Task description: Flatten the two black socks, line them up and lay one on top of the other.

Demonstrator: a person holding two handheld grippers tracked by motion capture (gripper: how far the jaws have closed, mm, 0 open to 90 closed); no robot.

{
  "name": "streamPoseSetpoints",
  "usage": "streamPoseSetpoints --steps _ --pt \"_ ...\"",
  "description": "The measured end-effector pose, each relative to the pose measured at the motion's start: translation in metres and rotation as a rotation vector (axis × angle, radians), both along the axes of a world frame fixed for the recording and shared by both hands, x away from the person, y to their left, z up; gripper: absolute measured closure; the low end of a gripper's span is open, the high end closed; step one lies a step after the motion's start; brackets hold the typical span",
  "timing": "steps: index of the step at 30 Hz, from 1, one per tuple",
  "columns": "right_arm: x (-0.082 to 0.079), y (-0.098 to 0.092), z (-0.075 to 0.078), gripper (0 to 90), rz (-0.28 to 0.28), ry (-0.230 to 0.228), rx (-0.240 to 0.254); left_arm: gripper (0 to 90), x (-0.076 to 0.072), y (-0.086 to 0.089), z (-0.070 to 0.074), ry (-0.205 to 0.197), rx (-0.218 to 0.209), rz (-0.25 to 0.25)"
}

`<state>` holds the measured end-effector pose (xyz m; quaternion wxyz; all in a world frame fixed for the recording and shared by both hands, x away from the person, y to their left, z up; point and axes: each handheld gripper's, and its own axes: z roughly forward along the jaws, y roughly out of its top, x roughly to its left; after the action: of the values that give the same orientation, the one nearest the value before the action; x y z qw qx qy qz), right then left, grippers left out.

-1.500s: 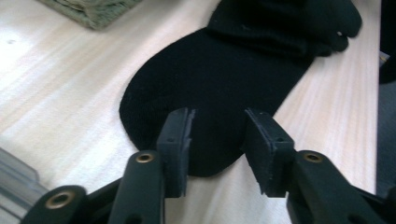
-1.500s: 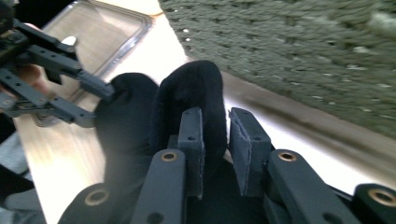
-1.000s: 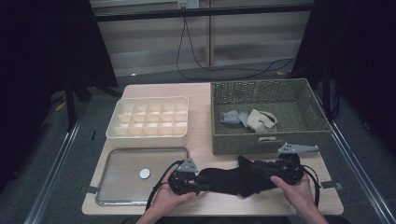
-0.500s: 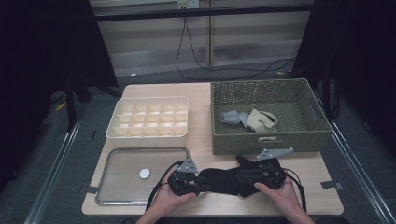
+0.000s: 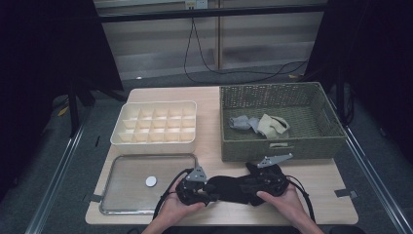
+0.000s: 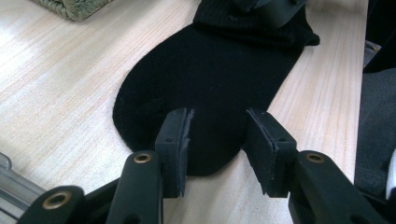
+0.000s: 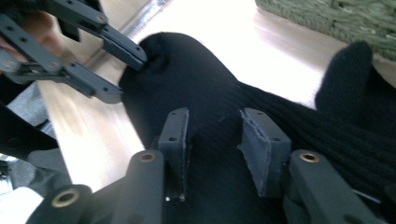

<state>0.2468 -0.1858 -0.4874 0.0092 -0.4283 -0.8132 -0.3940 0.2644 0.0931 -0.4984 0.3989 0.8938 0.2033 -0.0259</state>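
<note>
sock (image 5: 233, 189) flat near table (image 5: 321, 187) front edge, between both grippers

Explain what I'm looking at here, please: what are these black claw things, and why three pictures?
A person sits at a wooden table holding a two-jaw tool in each hand: the left gripper and the right gripper. One camera looks down from above; the other two ride on the tools and look along their jaws. A black sock lies flat between them, both pairs of jaws parted over it; both have just been opening. Also there: a divided tray, a metal tray and a wicker basket holding light socks.
</note>
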Motion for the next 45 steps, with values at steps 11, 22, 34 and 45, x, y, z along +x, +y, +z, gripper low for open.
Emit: streamPoseSetpoints --steps 11,22,34,45 --pt "0.002 0.01 -0.005 68.2 -0.005 -0.02 -0.075 56.6 -0.001 -0.002 0.0 0.003 -0.002 0.001" --pt "0.006 0.003 -0.007 85.8 -0.044 0.011 -0.04 52.9 -0.002 -0.003 0.001 -0.004 0.012 -0.004" --pt "0.003 -0.017 0.011 86.3 -0.068 0.002 0.118 52.0 -0.003 -0.003 0.0 -0.006 0.005 -0.003" --pt "-0.006 -0.04 0.044 86.3 -0.118 -0.077 0.225 51.9 -0.002 -0.004 0.001 -0.002 0.008 0.001"
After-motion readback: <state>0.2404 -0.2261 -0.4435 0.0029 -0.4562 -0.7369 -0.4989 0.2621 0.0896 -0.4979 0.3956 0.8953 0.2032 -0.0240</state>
